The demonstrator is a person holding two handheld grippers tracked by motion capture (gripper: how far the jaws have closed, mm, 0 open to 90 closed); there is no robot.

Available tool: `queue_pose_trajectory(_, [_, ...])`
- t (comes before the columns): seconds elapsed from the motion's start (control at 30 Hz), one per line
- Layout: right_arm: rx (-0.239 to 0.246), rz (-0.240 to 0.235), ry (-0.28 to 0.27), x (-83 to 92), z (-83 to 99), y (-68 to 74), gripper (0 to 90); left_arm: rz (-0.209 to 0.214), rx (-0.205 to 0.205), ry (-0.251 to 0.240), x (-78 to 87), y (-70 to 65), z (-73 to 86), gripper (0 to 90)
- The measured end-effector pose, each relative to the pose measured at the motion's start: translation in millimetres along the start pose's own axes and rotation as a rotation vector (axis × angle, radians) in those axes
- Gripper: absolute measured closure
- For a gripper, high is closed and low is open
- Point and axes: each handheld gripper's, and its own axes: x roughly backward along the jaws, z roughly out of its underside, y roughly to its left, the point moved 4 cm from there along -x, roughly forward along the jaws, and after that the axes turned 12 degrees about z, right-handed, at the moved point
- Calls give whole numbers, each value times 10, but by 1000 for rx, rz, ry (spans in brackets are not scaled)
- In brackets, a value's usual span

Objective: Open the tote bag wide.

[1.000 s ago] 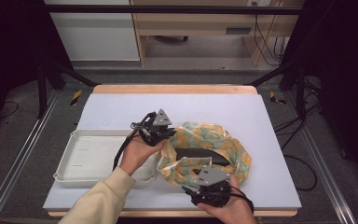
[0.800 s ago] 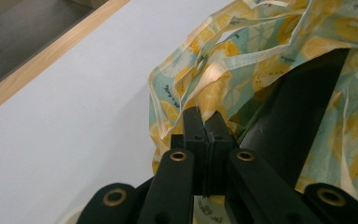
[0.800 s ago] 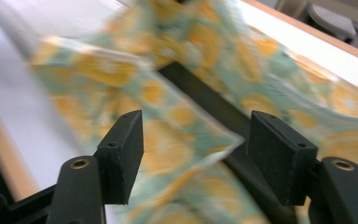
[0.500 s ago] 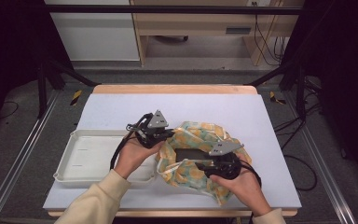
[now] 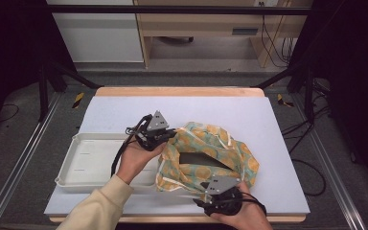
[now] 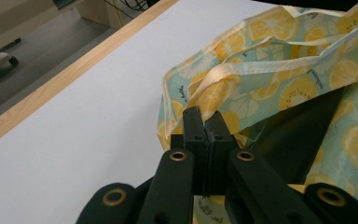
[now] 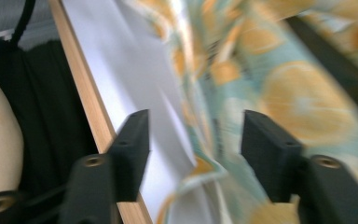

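We hold the left gripper (image 5: 168, 136) clamped on the rim of the lemon-print bag (image 5: 206, 155), its jaws pressed together on a fold of cloth and a pale strap (image 6: 223, 74). The bag lies crumpled on the near right part of the table, its dark opening (image 5: 206, 159) facing up.

We hold the right gripper (image 5: 211, 192) at the bag's near edge. Its jaws stand apart and have just been opening; in the right gripper view the bag's edge (image 7: 209, 140) lies between them, blurred, with neither pad pressing on it.

A white tray (image 5: 88, 160) sits just left of the bag, and our left forearm in a cream sleeve (image 5: 93, 208) crosses its near right corner. Cables trail from both grippers.

The table carries a pale blue-grey mat (image 5: 249, 112) bordered by a wooden edge (image 5: 177, 91). Beyond the table we see a grey floor, a white cabinet (image 5: 96, 33), a wooden bench (image 5: 206, 24) and black frame legs (image 5: 43, 86) at both sides.
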Motion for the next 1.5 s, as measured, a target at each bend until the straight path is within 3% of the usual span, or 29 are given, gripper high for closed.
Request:
queue_pose_trajectory(0.1, [-30,37,-42,180,9,-130,320,5,-5,14,-10,-24,45,900])
queue_pose_trajectory(0.13, [-48,73,-59,268,14,-231,298,9,-2,9,-14,-34,53,900])
queue_pose_trajectory(0.17, [-48,73,-59,268,14,-231,298,11,-1,5,-15,-48,63,900])
queue_pose_trajectory(0.23, [-82,134,-74,357,16,-381,294,17,-3,3,-9,-86,88,900])
queue_pose_trajectory(0.27, [-121,216,-91,432,18,-563,291,17,-6,4,0,-114,111,900])
queue_pose_trajectory(0.3, [-138,268,-96,463,23,-662,288,15,-7,3,8,-128,123,900])
queue_pose_trajectory(0.37, [-179,364,-105,507,52,-861,285,21,-9,1,13,-141,130,900])
queue_pose_trajectory(0.4, [-179,364,-105,507,52,-861,285,26,-9,-1,22,-155,134,900])
queue_pose_trajectory(0.43, [-210,427,-81,475,113,-1025,267,27,-14,-7,48,-178,128,900])
queue_pose_trajectory(0.47, [-210,427,-81,475,113,-1025,267,27,-14,-7,48,-178,128,900])
queue_pose_trajectory(0.53, [-237,411,-17,350,191,-1122,252,26,-16,-23,83,-196,105,900])
queue_pose_trajectory(0.57, [-232,388,30,243,229,-1149,308,24,-22,-30,101,-200,88,900])
queue_pose_trajectory(0.6, [-232,388,30,243,229,-1149,308,19,-21,-42,122,-209,67,900])
queue_pose_trajectory(0.63, [-214,378,45,162,240,-1179,514,19,-26,-50,141,-219,43,900])
queue_pose_trajectory(0.7, [-228,379,52,136,229,-1211,655,22,-28,-54,142,-229,35,900])
queue_pose_trajectory(0.73, [-228,379,52,136,229,-1211,655,23,-32,-51,136,-238,32,900])
queue_pose_trajectory(0.77, [-225,386,47,140,214,-1234,729,25,-38,-38,114,-249,36,900])
queue_pose_trajectory(0.83, [-229,429,34,169,162,-1299,823,23,-52,-11,50,-262,55,900])
queue_pose_trajectory(0.87, [-224,494,25,205,118,-1371,842,26,-54,3,9,-265,67,900])
queue_pose_trajectory(0.9, [-224,494,25,205,118,-1371,842,32,-51,7,-37,-270,77,900])
queue_pose_trajectory(0.97, [-207,568,27,204,114,-1473,861,33,-55,29,-124,-273,95,900])
queue_pose_trajectory(1.07, [-218,569,53,132,168,-1535,838,20,-49,55,-287,-242,129,900])
queue_pose_trajectory(1.13, [-227,546,91,27,253,-1569,771,10,-41,69,-356,-201,154,900])
queue_pose_trajectory(1.23, [-242,514,103,-16,294,-1577,611,6,-13,67,-421,-131,175,900])
queue_pose_trajectory(1.27, [-242,514,103,-16,294,-1577,611,5,1,56,-434,-118,175,900])
queue_pose_trajectory(1.3, [-251,517,81,41,262,-1549,501,-1,7,49,-443,-89,171,900])
queue_pose_trajectory(1.37, [-253,514,72,66,246,-1534,468,-5,13,45,-446,-76,166,900])
queue_pose_trajectory(1.5, [-235,491,33,183,152,-1480,289,-18,13,38,-435,-40,140,900])
